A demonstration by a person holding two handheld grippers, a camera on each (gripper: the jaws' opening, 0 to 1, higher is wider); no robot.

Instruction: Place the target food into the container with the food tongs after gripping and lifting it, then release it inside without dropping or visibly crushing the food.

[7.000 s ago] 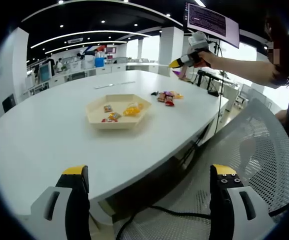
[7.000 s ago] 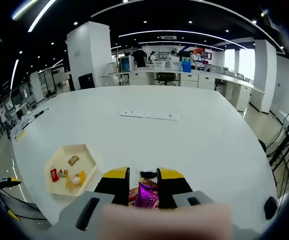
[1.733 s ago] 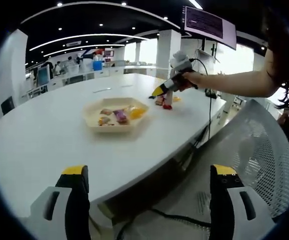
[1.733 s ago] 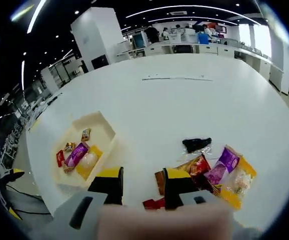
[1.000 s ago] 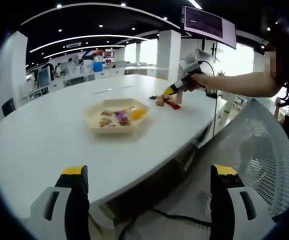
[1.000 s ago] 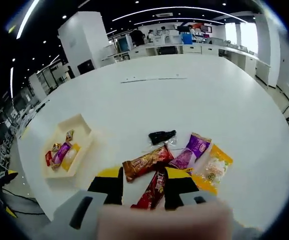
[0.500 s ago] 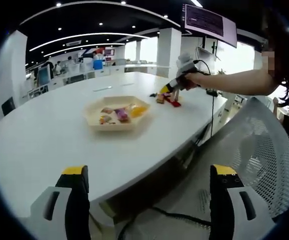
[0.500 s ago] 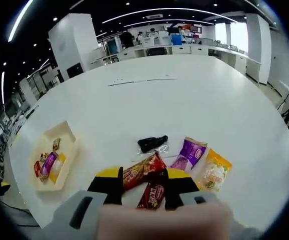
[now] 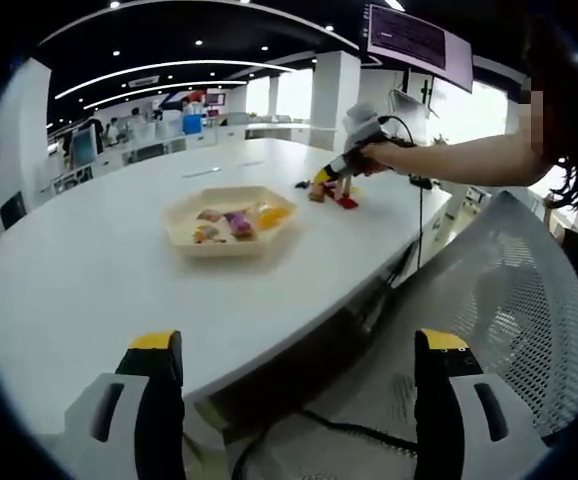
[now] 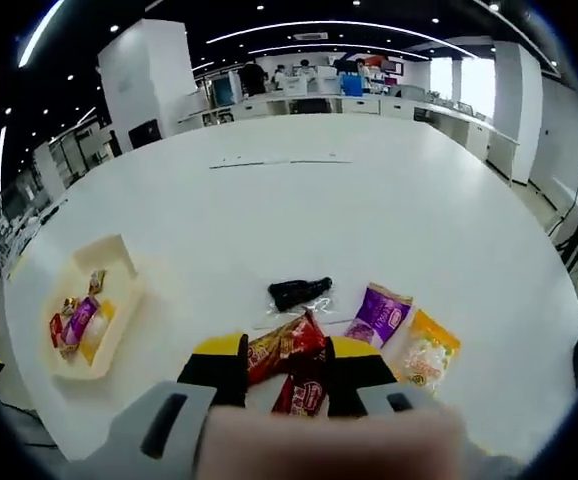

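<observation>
Packets [image 10: 287,349] — five loose, four in tray [image 10: 119,255] | right gripper [image 10: 286,372] half-closed around red ones | left gripper [image 9: 289,370] spread

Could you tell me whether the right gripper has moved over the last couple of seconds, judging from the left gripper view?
Yes. The right gripper has moved away from the hexagonal tray and now sits over the loose snack packets beyond it.

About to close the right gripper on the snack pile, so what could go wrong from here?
The right gripper straddles two overlapping packets, the brown-red packet and the red packet; it may pinch both or crush them. The tray sits far left across the table, so a weak hold could drop on the way.
</observation>
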